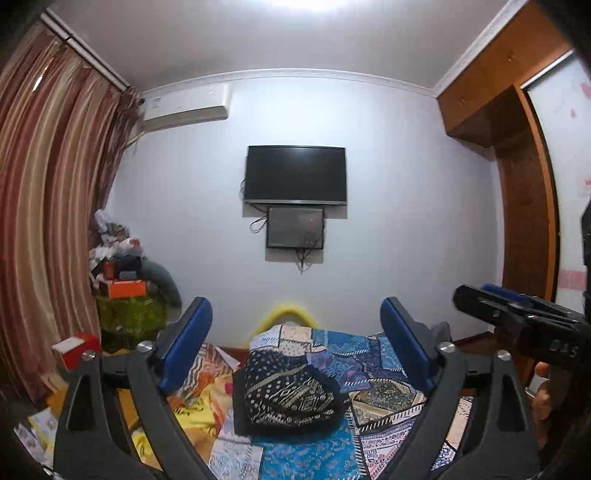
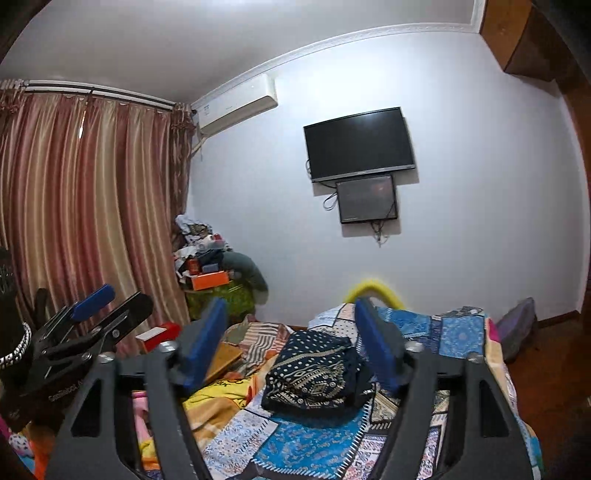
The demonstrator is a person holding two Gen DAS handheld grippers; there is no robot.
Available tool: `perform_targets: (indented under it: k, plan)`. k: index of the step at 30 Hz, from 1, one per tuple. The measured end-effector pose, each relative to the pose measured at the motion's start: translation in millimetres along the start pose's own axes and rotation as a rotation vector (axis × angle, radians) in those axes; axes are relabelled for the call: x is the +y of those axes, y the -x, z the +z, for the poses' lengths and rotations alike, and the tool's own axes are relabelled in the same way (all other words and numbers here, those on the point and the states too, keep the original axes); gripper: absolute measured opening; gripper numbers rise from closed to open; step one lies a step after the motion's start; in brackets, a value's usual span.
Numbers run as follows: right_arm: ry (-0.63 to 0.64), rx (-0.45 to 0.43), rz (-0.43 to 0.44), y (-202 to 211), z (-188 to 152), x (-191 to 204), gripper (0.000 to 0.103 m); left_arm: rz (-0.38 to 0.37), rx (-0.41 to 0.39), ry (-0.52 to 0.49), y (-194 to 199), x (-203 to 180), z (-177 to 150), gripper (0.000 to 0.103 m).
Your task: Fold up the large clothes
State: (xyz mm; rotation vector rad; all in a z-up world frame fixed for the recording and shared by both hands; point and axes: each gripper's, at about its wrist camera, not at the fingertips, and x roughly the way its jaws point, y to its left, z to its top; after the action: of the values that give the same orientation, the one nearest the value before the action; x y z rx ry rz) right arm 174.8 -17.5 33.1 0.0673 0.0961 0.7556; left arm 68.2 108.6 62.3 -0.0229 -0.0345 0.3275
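Both wrist views are evenly, rather dimly lit from overhead; a blown-out white glare patch on the pale ceiling (image 1: pixel 310 5) tops the left view, and the flat black wall-mounted television screen (image 1: pixel 295 174) casts a soft shadow down onto the bluish-white wall, as does the smaller dark framed panel (image 2: pixel 366 199) below it. Fisheye distortion bows the striped reddish-brown curtains (image 1: pixel 48 192) and the white ceiling moulding (image 2: pixel 332 40); the corners fall to black vignette; the focus is soft overall, with compression smear on the bright blue patchwork bedspread (image 2: pixel 314 443).

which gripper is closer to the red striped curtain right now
Left. The left gripper sits on the curtain side; the right gripper is beyond it, farther away.
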Motion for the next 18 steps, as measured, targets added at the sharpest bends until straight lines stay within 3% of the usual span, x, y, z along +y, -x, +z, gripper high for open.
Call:
perform_targets:
  k: [4, 6, 18]
  plan:
    - [0.009, -0.006, -0.042, 7, -2, 3, 0.091, 0.032, 0.019, 0.035, 7, 7, -6, 0.099]
    - [0.024, -0.002, -0.063, 9, -3, 5, 0.102, 0.037, 0.021, 0.039, 9, 9, -9, 0.100]
    - [0.018, 0.028, -0.087, 9, -15, 4, 0.103, 0.037, 0.034, 0.008, 15, 5, -18, 0.100]
